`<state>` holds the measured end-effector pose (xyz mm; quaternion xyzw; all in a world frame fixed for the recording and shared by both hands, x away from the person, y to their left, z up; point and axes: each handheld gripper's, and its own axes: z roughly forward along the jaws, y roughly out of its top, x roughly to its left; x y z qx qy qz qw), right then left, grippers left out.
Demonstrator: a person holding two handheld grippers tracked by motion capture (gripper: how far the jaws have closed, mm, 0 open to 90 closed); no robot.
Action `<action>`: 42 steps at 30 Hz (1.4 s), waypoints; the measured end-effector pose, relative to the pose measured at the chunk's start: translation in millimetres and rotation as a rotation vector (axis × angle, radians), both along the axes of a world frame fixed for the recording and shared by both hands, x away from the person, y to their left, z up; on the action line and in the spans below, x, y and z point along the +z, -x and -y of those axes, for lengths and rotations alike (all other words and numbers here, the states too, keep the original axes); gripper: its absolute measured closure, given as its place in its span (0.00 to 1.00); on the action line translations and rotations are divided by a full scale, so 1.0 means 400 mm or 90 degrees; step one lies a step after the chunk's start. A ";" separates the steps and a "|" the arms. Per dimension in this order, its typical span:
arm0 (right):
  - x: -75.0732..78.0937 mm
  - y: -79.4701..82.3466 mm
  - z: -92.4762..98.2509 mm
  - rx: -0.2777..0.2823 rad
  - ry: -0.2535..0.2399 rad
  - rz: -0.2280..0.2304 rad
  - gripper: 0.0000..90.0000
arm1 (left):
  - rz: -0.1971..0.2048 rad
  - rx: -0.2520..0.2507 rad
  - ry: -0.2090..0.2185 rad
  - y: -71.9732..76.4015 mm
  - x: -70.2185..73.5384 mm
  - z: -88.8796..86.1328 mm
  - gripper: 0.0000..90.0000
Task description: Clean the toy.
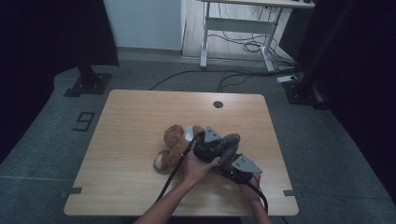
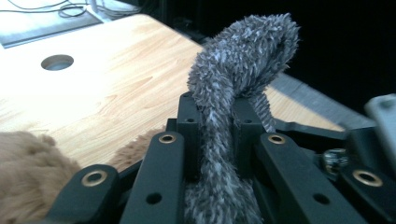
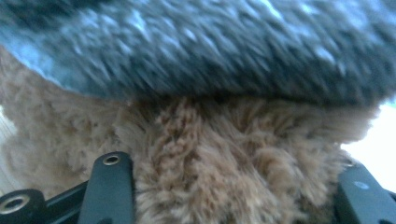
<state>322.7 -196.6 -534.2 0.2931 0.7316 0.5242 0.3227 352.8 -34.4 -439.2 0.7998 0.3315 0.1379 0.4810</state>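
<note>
Left gripper [image 2: 217, 135] pinches grey fuzzy scarf [image 2: 243, 56]; high view adds brown teddy [image 1: 175, 144].

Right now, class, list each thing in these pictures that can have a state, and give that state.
Grey fuzzy scarf: looped, pinched in left tongs.
Brown teddy bear: lying on the table, between right tongs' jaws.
Left tongs: shut on the scarf.
Right tongs: part open around the bear's fur.
</note>
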 end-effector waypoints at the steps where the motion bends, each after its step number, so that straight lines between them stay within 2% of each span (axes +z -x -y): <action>1: -0.003 0.000 0.002 0.000 0.001 -0.005 0.48 | -0.004 0.002 -0.002 -0.002 -0.008 0.001 0.86; 5: -0.010 0.001 0.005 0.004 0.014 -0.008 0.47 | -0.002 0.019 -0.015 -0.008 -0.027 -0.031 0.86; 10: -0.009 -0.002 0.007 0.001 0.008 -0.015 0.47 | 0.005 0.065 -0.062 -0.015 -0.051 -0.088 0.86; 15: -0.009 -0.002 0.008 0.002 0.001 -0.018 0.46 | 0.010 0.064 -0.070 0.001 -0.061 -0.145 0.86; 17: -0.009 -0.002 0.009 0.002 0.001 -0.017 0.46 | 0.005 0.071 -0.057 0.002 -0.062 -0.170 0.86; 20: -0.009 -0.002 0.009 0.003 -0.002 -0.018 0.46 | -0.022 0.087 -0.025 -0.009 -0.063 -0.224 0.86; 25: -0.009 0.000 0.009 0.008 -0.003 -0.014 0.46 | -0.057 0.123 0.002 -0.034 -0.065 -0.316 0.86; 28: -0.009 0.000 0.008 0.007 -0.002 -0.012 0.46 | -0.063 0.155 -0.006 -0.046 -0.073 -0.355 0.86; 30: -0.009 0.000 0.009 0.008 -0.002 -0.012 0.46 | -0.076 0.177 -0.010 -0.058 -0.088 -0.387 0.86; 34: -0.009 -0.001 0.010 0.009 -0.004 -0.014 0.46 | -0.095 0.199 -0.011 -0.060 -0.108 -0.424 0.87; 36: -0.009 -0.001 0.011 0.010 -0.003 -0.013 0.46 | -0.097 0.193 -0.001 -0.054 -0.098 -0.433 0.87; 38: -0.009 -0.001 0.012 0.010 -0.002 -0.012 0.46 | -0.079 0.181 0.010 -0.041 -0.064 -0.427 0.87; 40: -0.009 -0.001 0.013 0.010 -0.003 -0.012 0.46 | -0.055 0.158 0.023 -0.025 -0.019 -0.403 0.87; 42: -0.009 -0.001 0.012 0.009 -0.004 -0.012 0.46 | -0.034 0.128 0.033 -0.011 0.028 -0.361 0.87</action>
